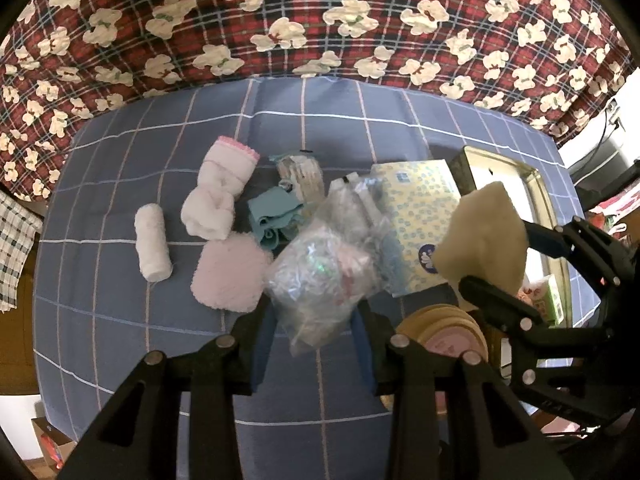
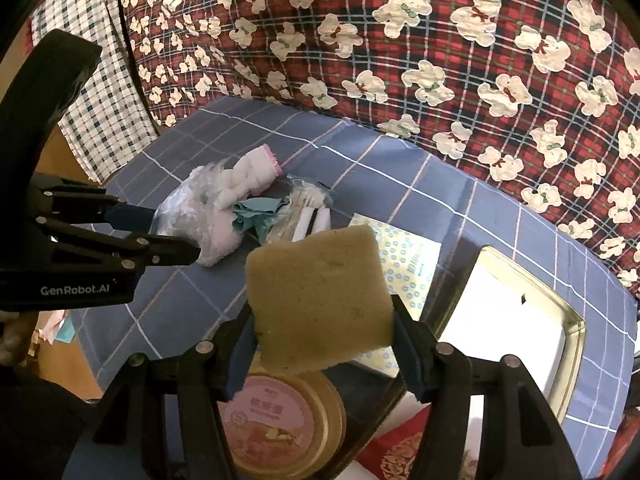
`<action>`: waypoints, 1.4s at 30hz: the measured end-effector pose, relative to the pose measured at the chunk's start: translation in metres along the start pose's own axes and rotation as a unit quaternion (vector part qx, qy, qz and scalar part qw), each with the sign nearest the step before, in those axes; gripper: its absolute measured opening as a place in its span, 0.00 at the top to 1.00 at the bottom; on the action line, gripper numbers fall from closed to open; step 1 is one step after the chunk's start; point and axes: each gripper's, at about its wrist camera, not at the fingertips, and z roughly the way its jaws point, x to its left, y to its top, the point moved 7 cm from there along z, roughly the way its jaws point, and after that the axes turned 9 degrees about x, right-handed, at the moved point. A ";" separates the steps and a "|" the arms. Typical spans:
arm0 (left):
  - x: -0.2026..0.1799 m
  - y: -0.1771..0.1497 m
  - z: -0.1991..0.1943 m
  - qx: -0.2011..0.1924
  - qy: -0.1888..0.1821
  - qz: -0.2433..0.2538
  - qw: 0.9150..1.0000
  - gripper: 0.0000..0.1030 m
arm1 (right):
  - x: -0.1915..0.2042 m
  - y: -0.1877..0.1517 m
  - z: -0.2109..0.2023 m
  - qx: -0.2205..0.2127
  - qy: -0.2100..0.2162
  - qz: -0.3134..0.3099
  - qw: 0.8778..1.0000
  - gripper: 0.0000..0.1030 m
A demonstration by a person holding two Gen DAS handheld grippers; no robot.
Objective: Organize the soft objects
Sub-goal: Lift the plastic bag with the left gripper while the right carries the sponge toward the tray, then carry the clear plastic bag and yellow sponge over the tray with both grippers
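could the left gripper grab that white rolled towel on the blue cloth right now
Probably not as it stands: the left gripper is already shut on a clear plastic bag. The white rolled towel itself lies apart and uncovered, so the way looks free once the bag is released.

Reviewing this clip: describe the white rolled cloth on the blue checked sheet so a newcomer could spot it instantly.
Start from the blue checked sheet spread below the red plaid bear-print blanket. At the far left end of the cluster of soft items lies the white rolled cloth, just left of the flat pink fluffy pad. Unlike its neighbours, it is a plain white tight cylinder lying alone, touching nothing.
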 end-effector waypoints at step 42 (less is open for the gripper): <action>-0.090 0.022 0.004 0.007 -0.012 0.085 0.996 0.66 | -0.066 -0.040 -0.020 -0.005 -0.022 0.070 0.997 0.39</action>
